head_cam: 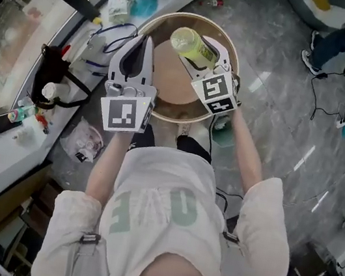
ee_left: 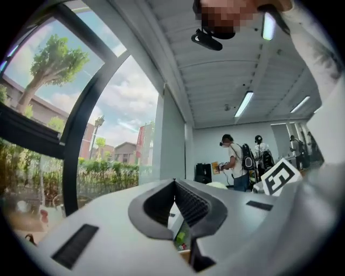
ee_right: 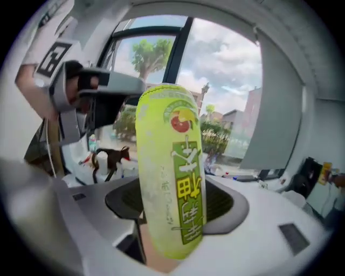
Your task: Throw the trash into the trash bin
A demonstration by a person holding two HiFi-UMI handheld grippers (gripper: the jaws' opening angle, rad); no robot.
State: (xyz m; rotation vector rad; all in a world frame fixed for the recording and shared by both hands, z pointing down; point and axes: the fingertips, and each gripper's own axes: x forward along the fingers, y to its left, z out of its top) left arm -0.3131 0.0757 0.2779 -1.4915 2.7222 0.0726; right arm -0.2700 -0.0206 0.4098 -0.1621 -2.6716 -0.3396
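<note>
A yellow-green drink bottle (head_cam: 192,45) with a green label lies crosswise between the jaws of my right gripper (head_cam: 202,52), which is shut on it. In the right gripper view the bottle (ee_right: 168,172) stands upright and fills the middle, with the pads pressing both its sides. Right under it is a round pale-rimmed tub with a brown inside (head_cam: 164,109), which looks like the trash bin. My left gripper (head_cam: 143,43) hovers over the tub's left rim. In the left gripper view its jaws (ee_left: 175,186) meet at the tips with nothing between them.
A curved window ledge (head_cam: 75,51) on the left carries cables, bottles and small clutter. A crumpled plastic bag (head_cam: 82,141) lies on the floor by my left leg. A seated person's legs (head_cam: 341,41) and cables (head_cam: 327,105) are at the upper right.
</note>
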